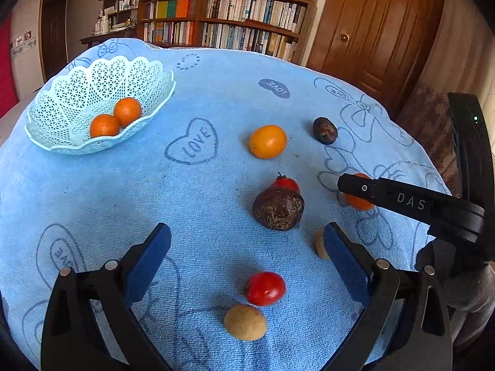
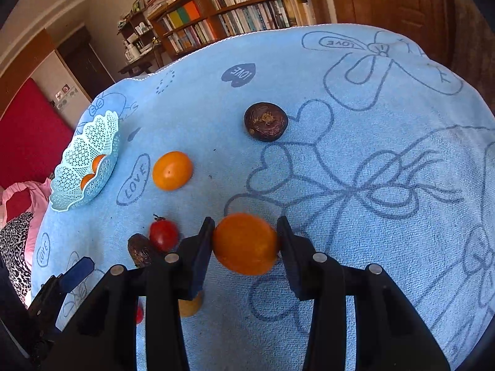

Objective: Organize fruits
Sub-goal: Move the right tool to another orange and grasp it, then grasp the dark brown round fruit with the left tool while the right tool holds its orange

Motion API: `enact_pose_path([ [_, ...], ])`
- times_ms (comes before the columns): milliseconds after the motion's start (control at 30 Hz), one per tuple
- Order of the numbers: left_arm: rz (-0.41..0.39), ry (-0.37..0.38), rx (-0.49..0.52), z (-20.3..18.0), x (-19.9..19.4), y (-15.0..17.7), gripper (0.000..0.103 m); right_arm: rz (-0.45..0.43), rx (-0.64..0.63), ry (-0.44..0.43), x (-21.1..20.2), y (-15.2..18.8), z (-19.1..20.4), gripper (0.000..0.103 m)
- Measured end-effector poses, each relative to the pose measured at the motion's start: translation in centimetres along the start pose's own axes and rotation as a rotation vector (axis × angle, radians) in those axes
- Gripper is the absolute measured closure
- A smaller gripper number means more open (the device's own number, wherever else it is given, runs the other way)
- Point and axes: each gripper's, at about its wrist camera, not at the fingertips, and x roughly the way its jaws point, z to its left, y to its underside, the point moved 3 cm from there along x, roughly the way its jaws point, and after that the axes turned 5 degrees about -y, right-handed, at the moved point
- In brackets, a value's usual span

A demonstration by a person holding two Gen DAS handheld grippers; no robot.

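Pale lattice plastic basket (image 1: 99, 105): far left of the blue towel-covered tabletop (image 1: 210, 92), two small oranges (image 1: 116, 119) touching inside it.
Loose round orange (image 1: 267, 141): mid-tabletop, right of the basket.
Small dark wrinkled fruit (image 1: 324, 130): just right of the loose orange, slightly behind.
Large dark wrinkled fruit (image 1: 278, 209): nearer than the loose orange, a stemmed red tomato (image 1: 287, 183) touching behind it.
Second red tomato (image 1: 265, 288): nearest, a tan round fruit (image 1: 245, 322) just before it.
Orange held fruit (image 2: 246, 243): between the right tool (image 2: 246, 241) fingers, right of the large dark fruit.
Wooden bookshelf (image 1: 225, 21): behind the tabletop.
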Motion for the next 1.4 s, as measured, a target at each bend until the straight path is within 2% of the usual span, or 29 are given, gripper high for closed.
enact_pose_path([
  [133,0.038,0.03,0.011,-0.6,1.4,-0.3,0.014,-0.006,0.001,-0.012,0.0,0.1,0.1,0.061],
  [233,0.059,0.047,0.022,-0.9,2.2,-0.6,0.025,-0.004,-0.003,-0.017,0.1,0.2,0.2,0.061],
  [300,0.084,0.064,0.018,-0.9,2.9,-0.7,0.038,0.003,-0.004,-0.021,0.4,0.3,0.2,0.061],
  [333,0.096,0.071,0.016,-0.9,3.2,-0.7,0.039,0.007,-0.004,-0.021,0.5,0.4,0.2,0.061],
  [433,0.087,0.086,0.028,-1.2,3.2,-0.7,0.049,0.01,-0.005,-0.019,0.7,0.5,0.2,0.061],
  [500,0.081,0.105,0.041,-1.5,3.0,-0.6,0.06,0.008,-0.005,-0.019,0.7,0.5,0.2,0.061],
  [700,0.043,0.081,0.046,-1.4,2.2,-0.7,0.06,-0.006,-0.007,-0.018,0.5,0.5,0.2,0.061],
  [1067,-0.093,0.014,0.021,0.3,-2.0,-2.7,0.061,-0.023,-0.023,-0.006,0.3,0.6,0.3,0.061],
  [1233,-0.117,-0.011,-0.013,2.0,-3.1,-3.9,0.06,-0.025,-0.025,-0.008,0.2,0.6,0.4,0.061],
  [1400,-0.098,-0.027,-0.034,3.9,-3.6,-5.1,0.06,-0.025,-0.024,-0.008,0.2,0.6,0.4,0.061],
])
